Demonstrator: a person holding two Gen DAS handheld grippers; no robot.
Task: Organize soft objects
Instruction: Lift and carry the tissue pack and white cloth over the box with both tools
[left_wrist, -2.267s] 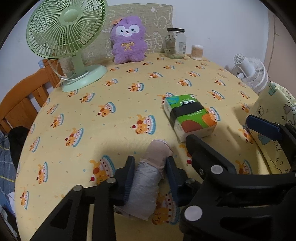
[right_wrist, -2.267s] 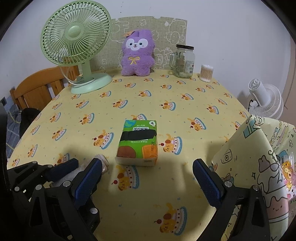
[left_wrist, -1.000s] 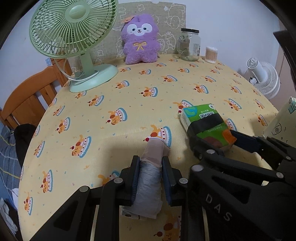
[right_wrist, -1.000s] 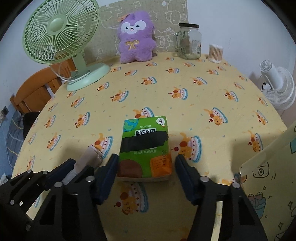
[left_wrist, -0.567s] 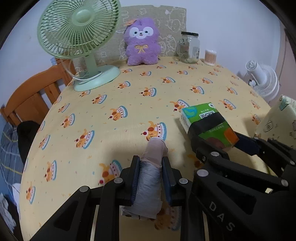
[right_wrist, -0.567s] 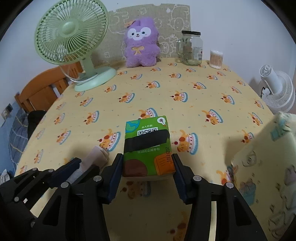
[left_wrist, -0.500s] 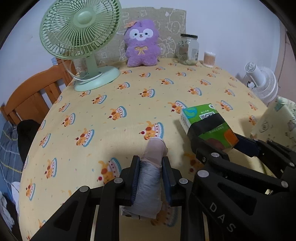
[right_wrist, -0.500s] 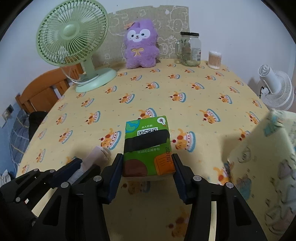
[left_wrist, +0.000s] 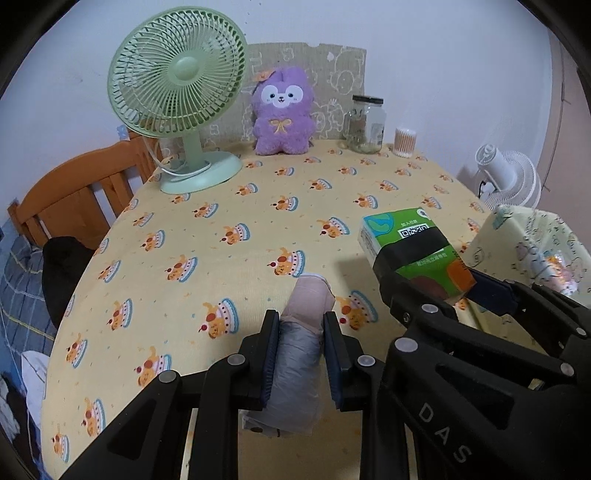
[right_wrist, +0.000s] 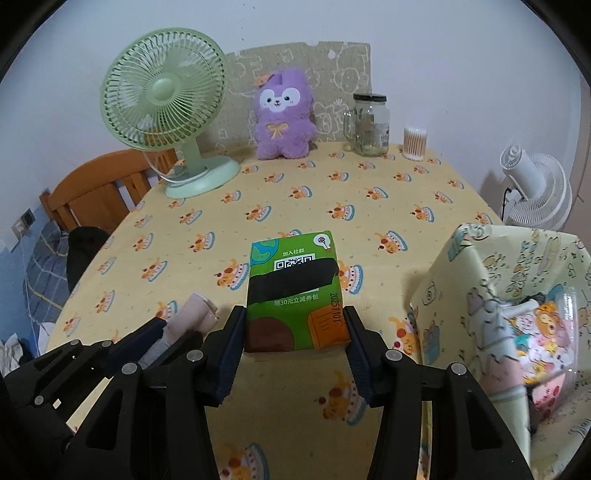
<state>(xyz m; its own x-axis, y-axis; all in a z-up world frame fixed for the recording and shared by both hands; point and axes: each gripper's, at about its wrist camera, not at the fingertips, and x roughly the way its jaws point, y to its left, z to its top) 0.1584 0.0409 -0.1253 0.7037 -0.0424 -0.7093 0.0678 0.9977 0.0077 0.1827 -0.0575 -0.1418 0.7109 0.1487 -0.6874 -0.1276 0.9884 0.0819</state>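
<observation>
Between the right gripper's (right_wrist: 293, 332) pads, a green soft tissue pack (right_wrist: 295, 291), black-banded.

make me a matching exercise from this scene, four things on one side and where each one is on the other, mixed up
Things:
1. rolled socks
2. green tissue pack
3. purple plush toy
4. green desk fan

Places:
A. far edge of the table, in front of the patterned board
B. clamped in the right gripper
C. far left part of the table
D. clamped in the left gripper

Pairs: 1-D, 2-B, 3-A, 4-C
</observation>
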